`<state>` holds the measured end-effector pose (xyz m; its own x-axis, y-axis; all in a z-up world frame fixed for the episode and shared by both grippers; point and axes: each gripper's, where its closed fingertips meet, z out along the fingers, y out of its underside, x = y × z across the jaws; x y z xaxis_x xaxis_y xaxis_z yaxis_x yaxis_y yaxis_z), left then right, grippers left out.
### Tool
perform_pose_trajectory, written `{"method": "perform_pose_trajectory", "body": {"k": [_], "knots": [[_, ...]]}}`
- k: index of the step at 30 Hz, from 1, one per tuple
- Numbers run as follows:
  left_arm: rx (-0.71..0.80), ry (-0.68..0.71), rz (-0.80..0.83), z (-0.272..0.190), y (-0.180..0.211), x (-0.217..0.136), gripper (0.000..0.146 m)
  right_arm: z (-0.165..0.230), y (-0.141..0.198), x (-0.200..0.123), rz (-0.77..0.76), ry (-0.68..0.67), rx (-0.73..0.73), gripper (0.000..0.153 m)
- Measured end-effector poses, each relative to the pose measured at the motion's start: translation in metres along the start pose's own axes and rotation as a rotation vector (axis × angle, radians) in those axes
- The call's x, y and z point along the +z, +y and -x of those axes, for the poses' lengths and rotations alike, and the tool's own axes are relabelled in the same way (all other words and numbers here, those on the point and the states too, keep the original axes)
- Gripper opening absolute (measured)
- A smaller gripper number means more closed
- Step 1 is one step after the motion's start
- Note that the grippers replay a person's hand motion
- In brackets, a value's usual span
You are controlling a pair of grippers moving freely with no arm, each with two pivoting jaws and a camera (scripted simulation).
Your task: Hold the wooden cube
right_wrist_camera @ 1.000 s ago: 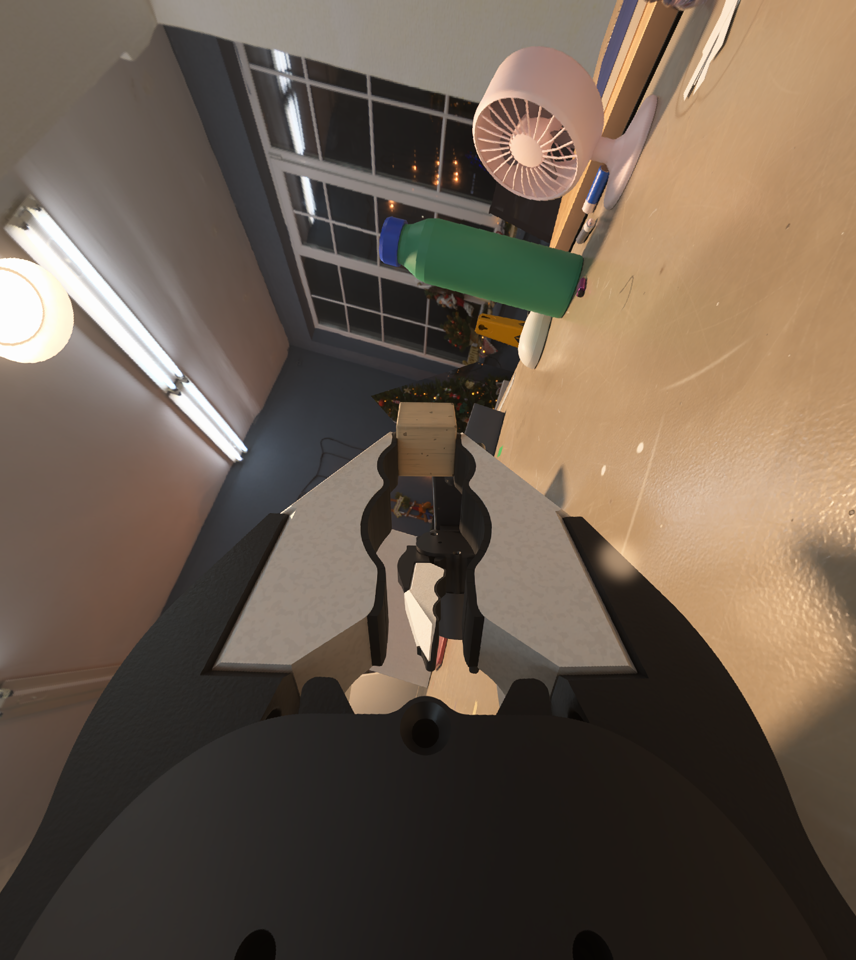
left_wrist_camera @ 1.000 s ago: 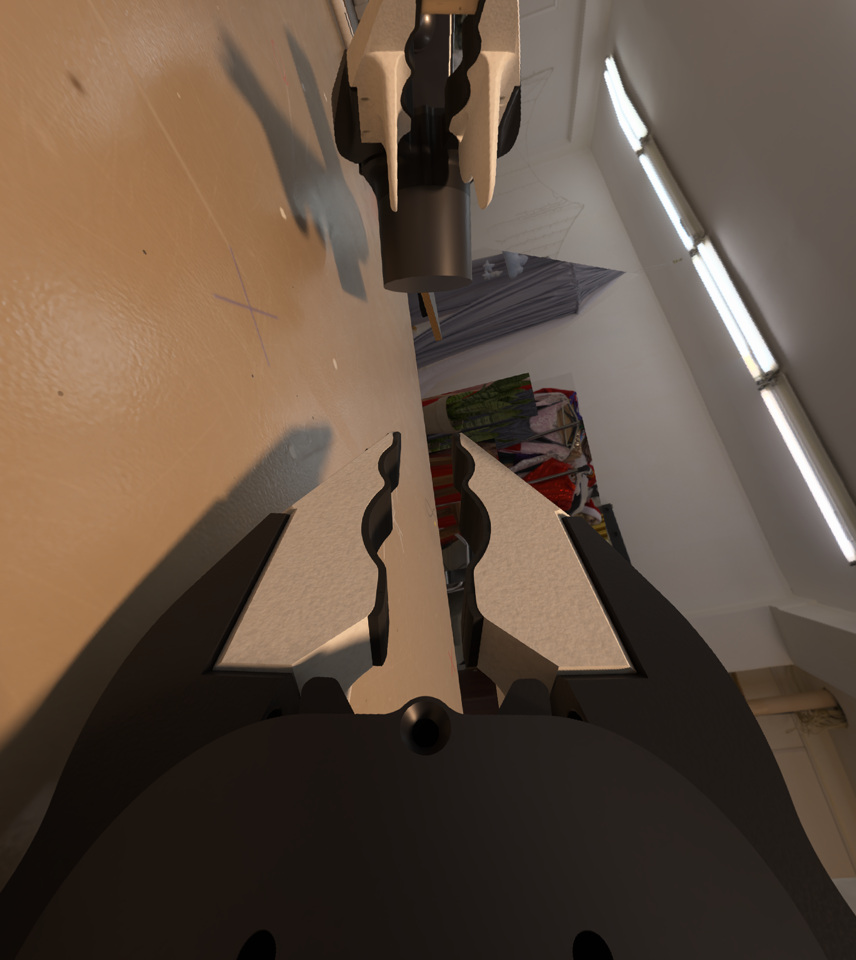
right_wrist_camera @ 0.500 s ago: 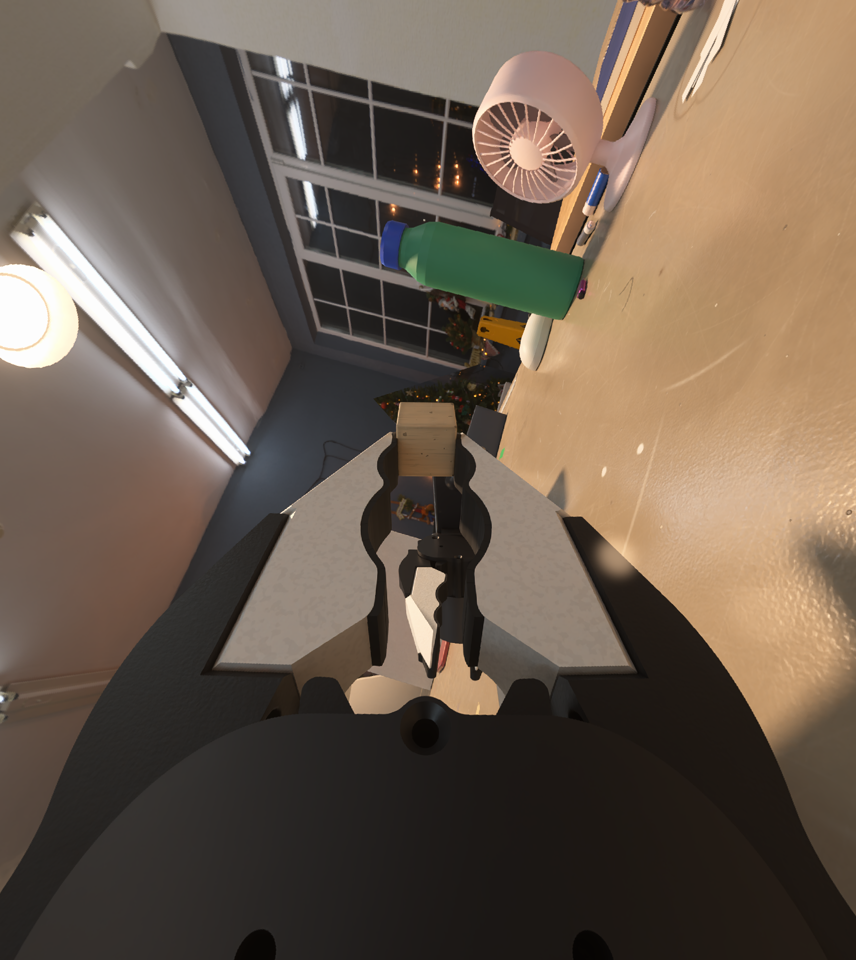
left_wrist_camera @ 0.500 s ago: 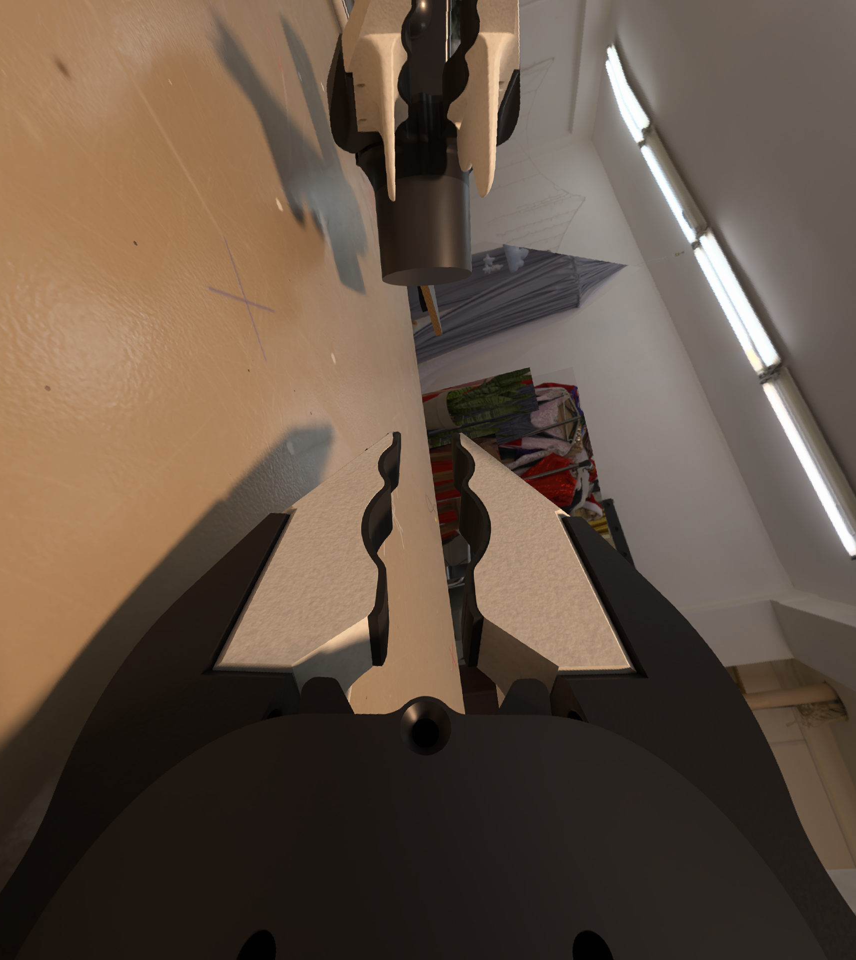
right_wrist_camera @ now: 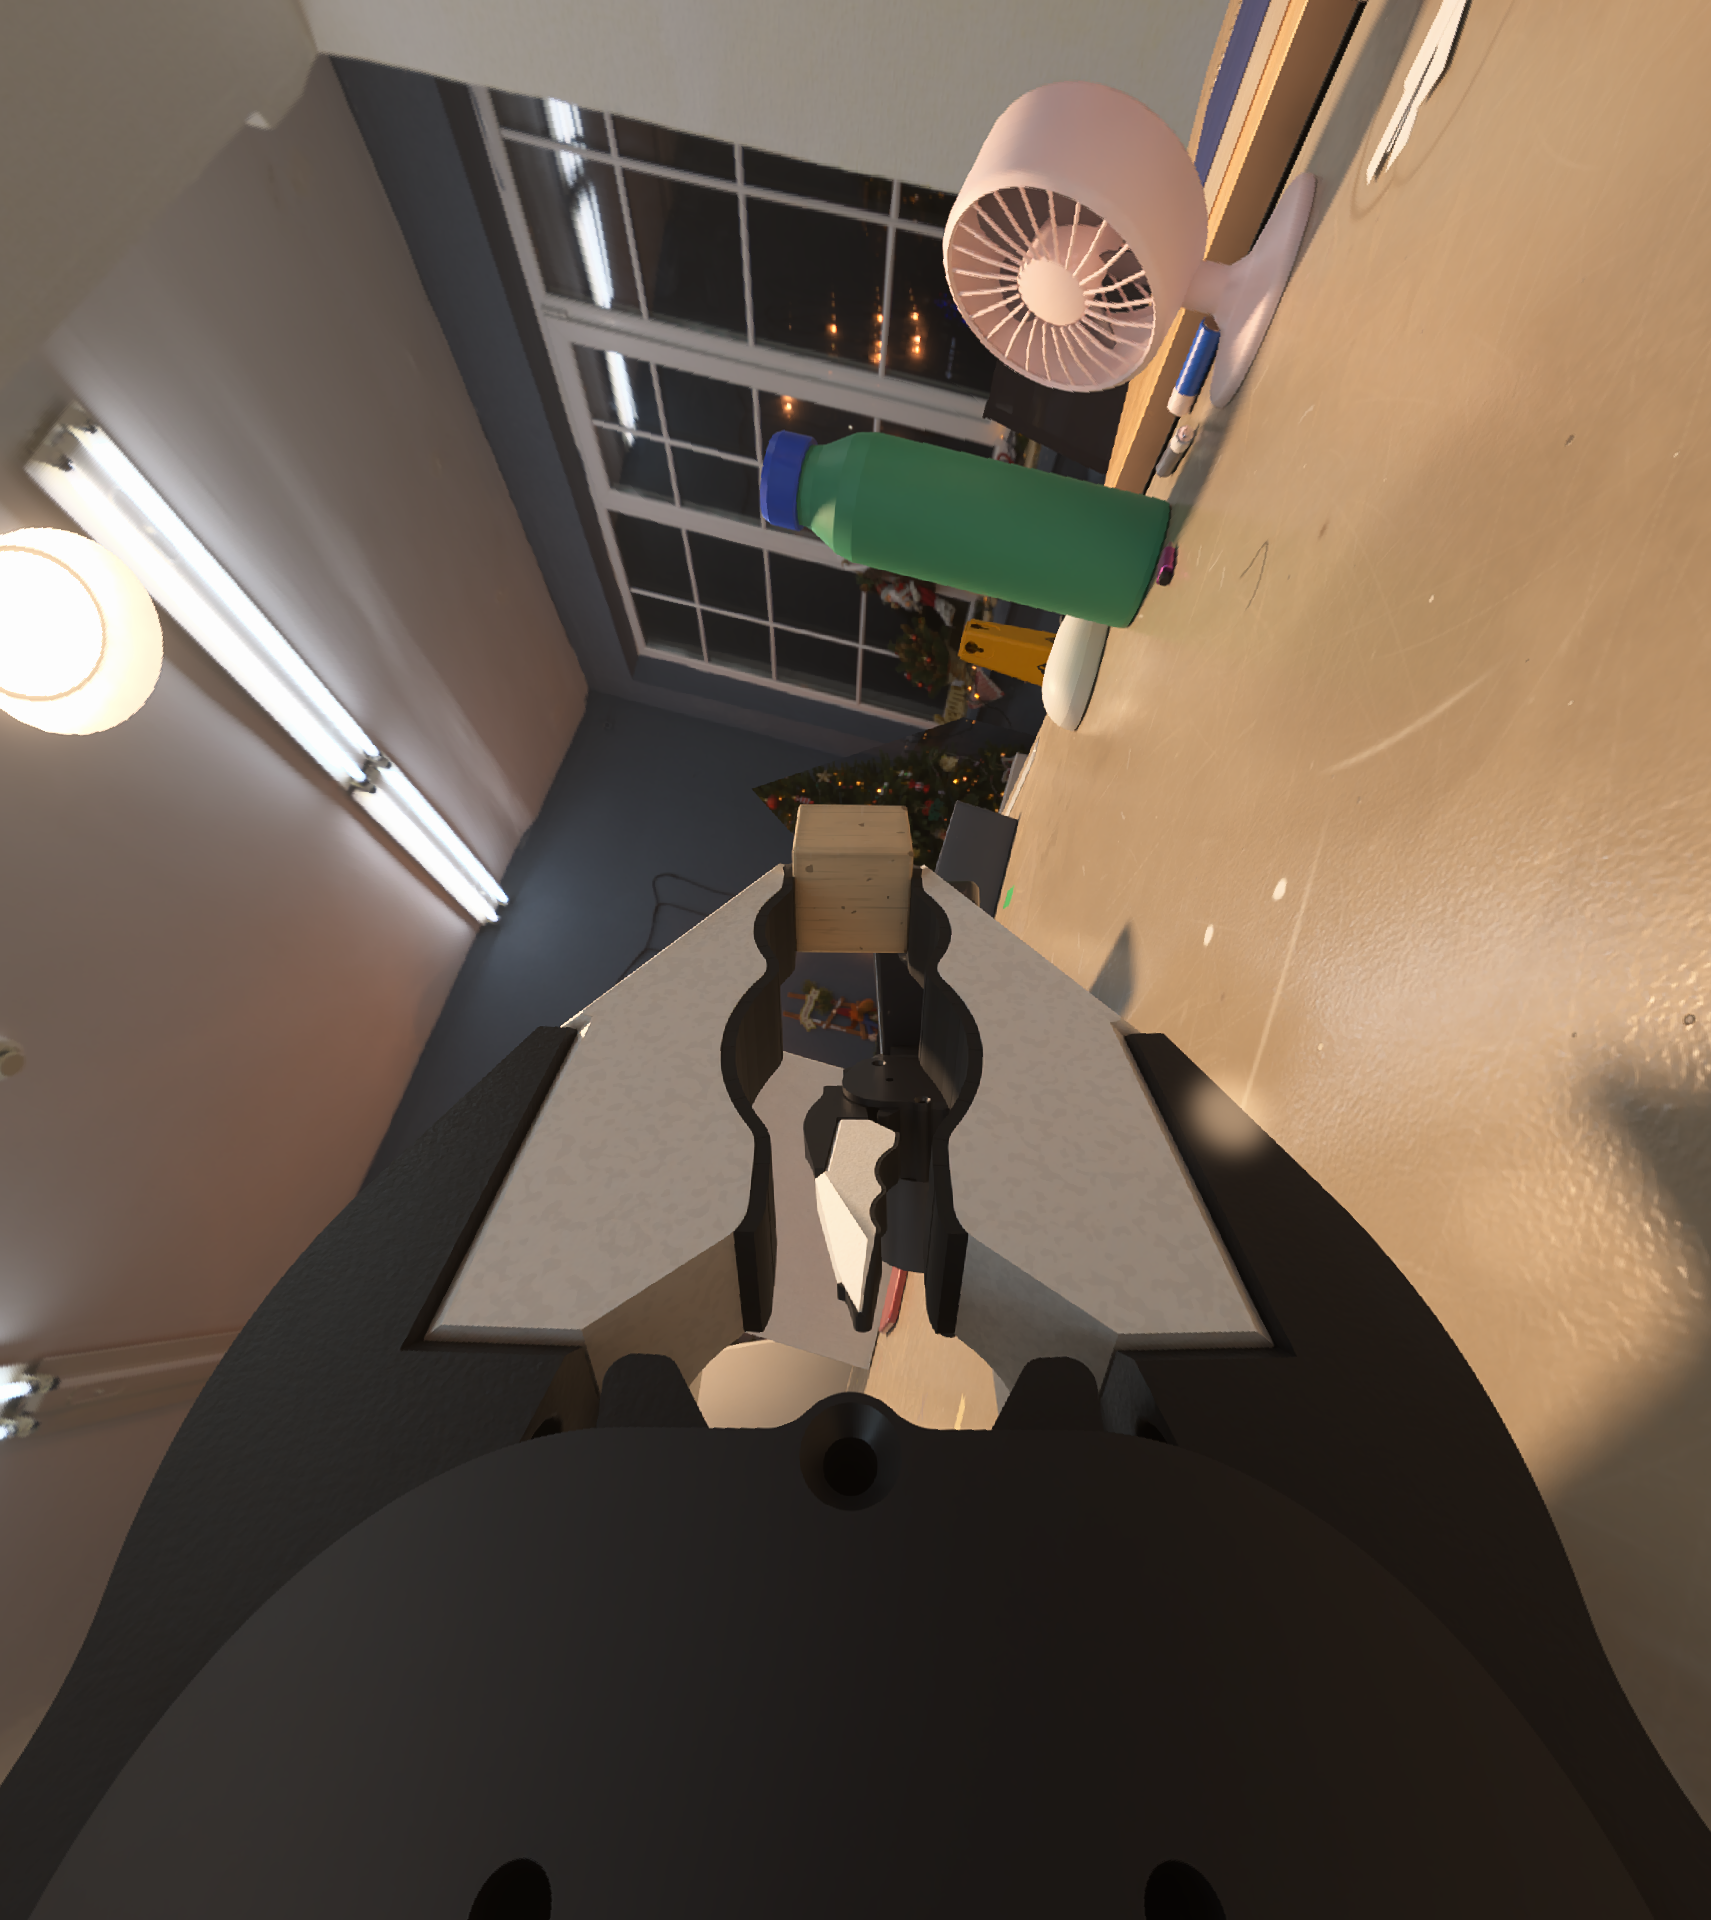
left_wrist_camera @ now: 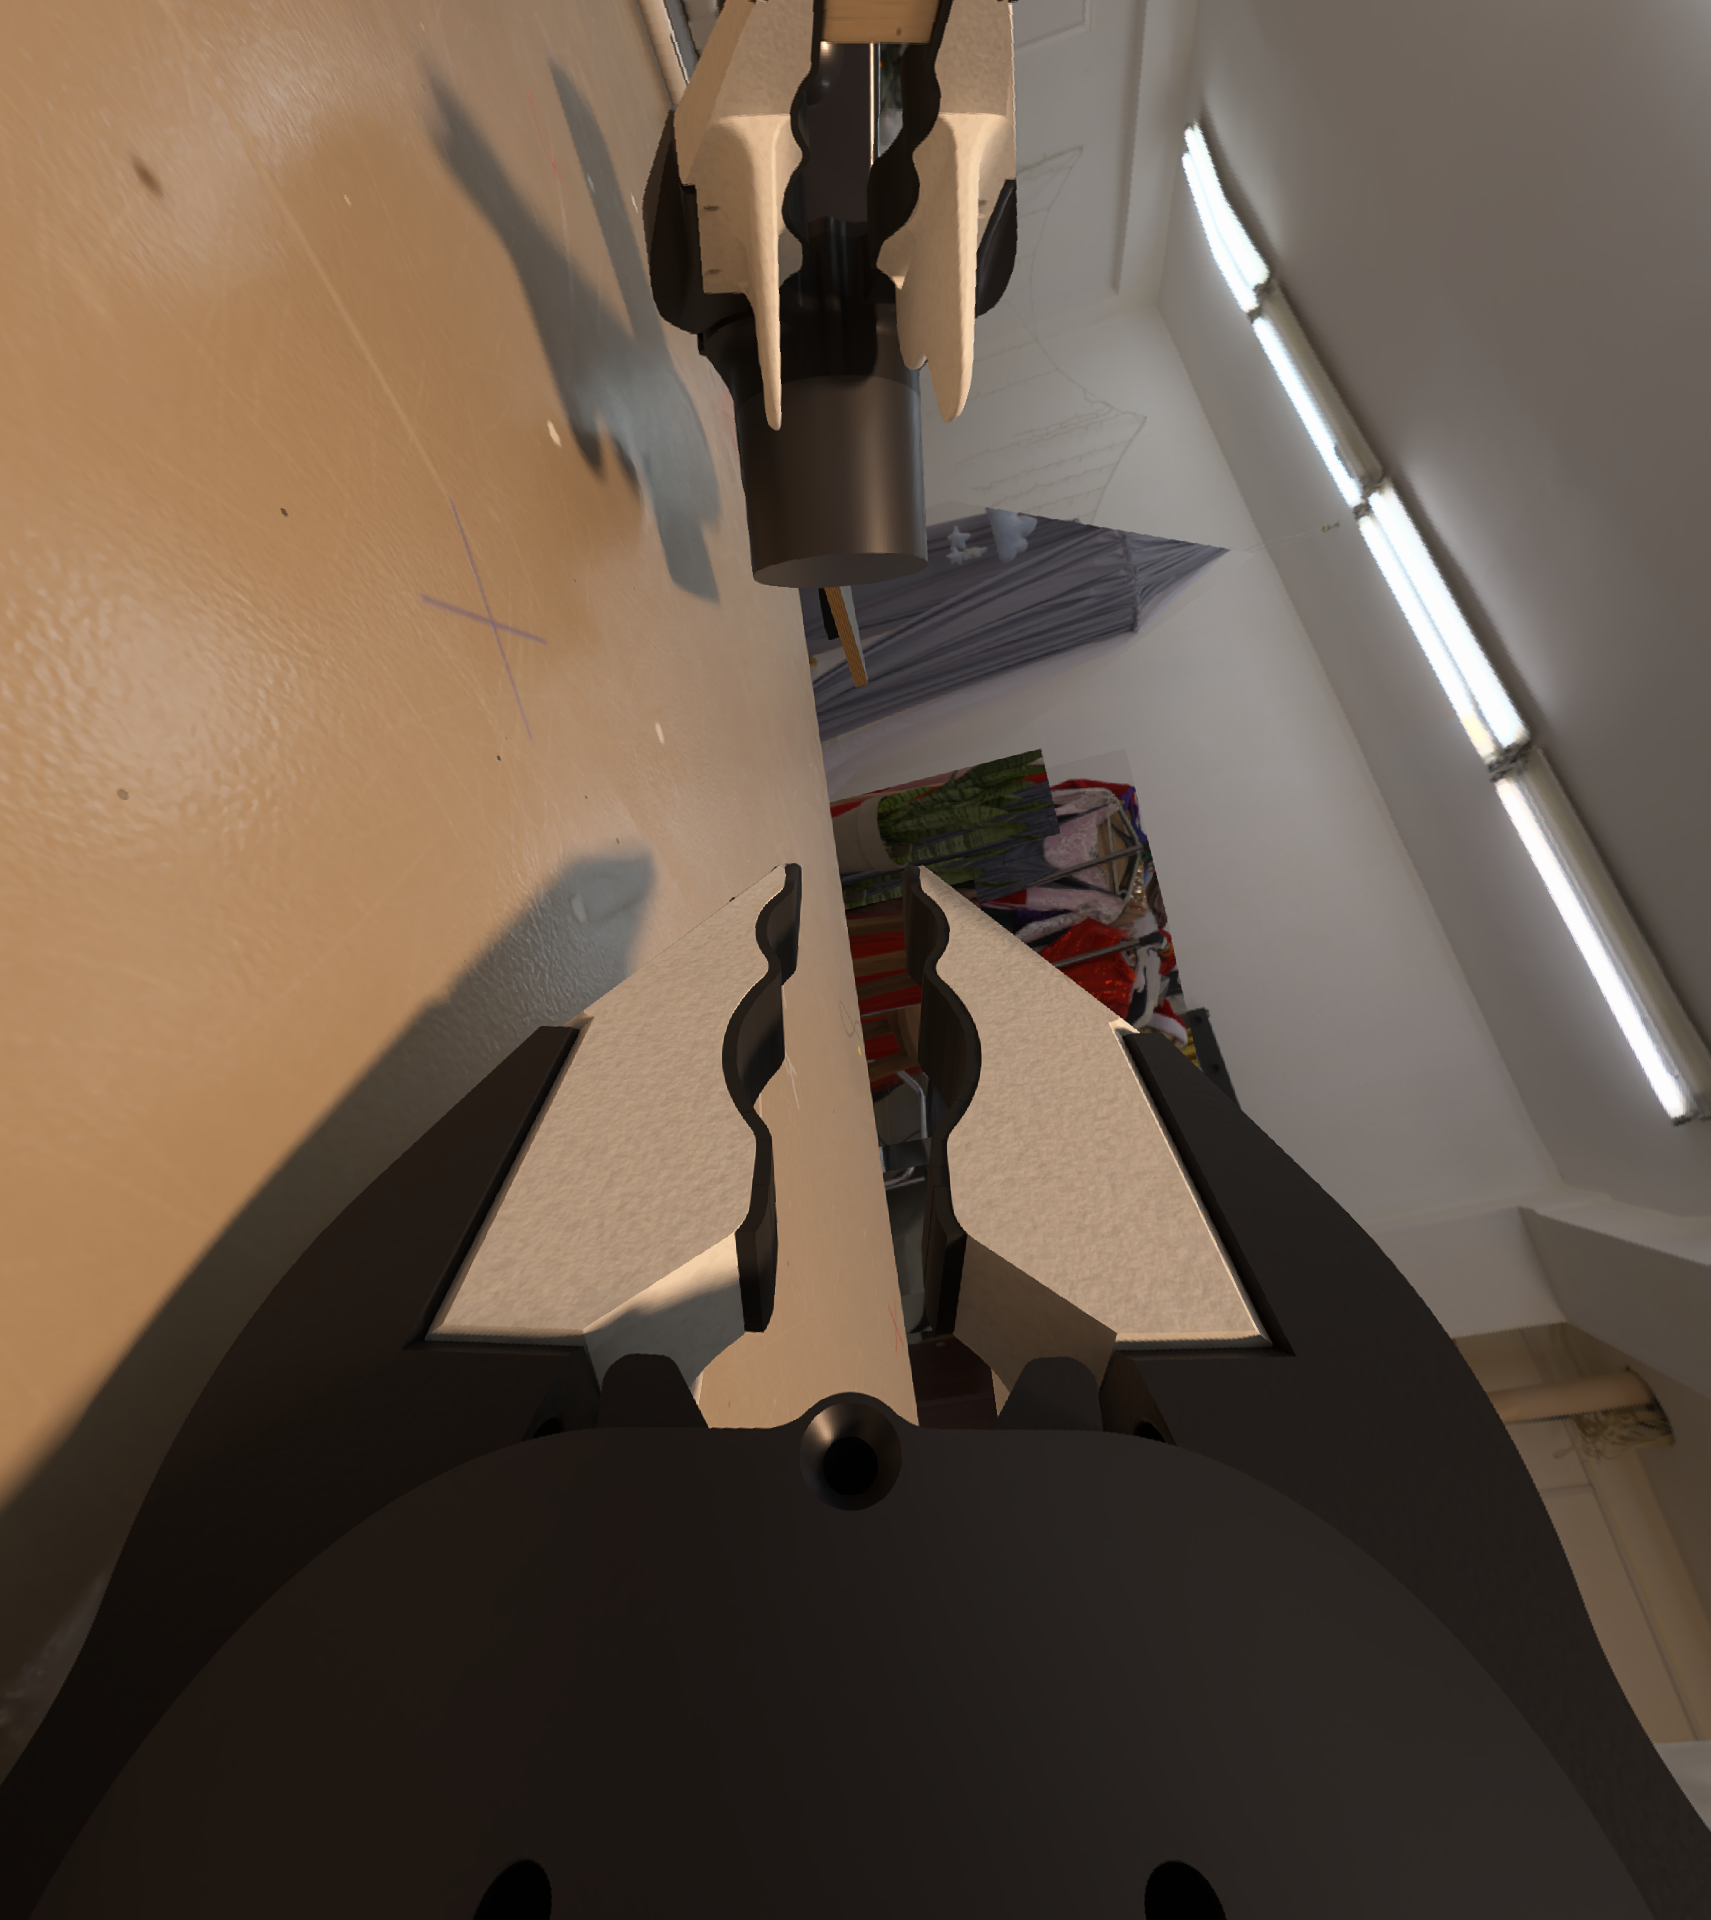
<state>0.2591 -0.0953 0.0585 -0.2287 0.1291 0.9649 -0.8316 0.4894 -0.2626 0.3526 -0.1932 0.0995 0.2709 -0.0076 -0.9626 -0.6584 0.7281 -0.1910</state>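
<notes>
The wooden cube [right_wrist_camera: 851, 883] is a small pale block clamped between the fingertips of my right gripper [right_wrist_camera: 853, 878], which is shut on it and holds it in the air beside the tan table [right_wrist_camera: 1453, 935]. In the left wrist view the right gripper [left_wrist_camera: 872, 16] shows at the top edge, with the cube [left_wrist_camera: 872, 19] just visible between its fingers. My left gripper [left_wrist_camera: 853, 883] is empty, its jaws a narrow gap apart, close to the table [left_wrist_camera: 207, 623]. It also shows in the right wrist view [right_wrist_camera: 877, 1309], below the cube.
A pink desk fan [right_wrist_camera: 1069, 239], a green bottle with a blue cap [right_wrist_camera: 986, 530], a small white object [right_wrist_camera: 1069, 675] and pens [right_wrist_camera: 1194, 374] stand along the table's far side. Walls, a window and ceiling lights lie beyond.
Almost nothing. The right gripper keeps its hold on the cube and drifts only slightly in the left wrist view. The left gripper's jaw gap is unchanged.
</notes>
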Motion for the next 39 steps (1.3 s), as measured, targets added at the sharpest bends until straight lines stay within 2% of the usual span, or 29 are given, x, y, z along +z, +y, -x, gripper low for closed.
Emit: {"method": "perform_pose_trajectory", "body": {"k": [39], "knots": [[0.011, -0.018, 0.019, 0.0004, 0.0035, 0.0022, 0.020, -0.0010, 0.0059, 0.0023, 0.032, -0.008, 0.023, 0.020]]}}
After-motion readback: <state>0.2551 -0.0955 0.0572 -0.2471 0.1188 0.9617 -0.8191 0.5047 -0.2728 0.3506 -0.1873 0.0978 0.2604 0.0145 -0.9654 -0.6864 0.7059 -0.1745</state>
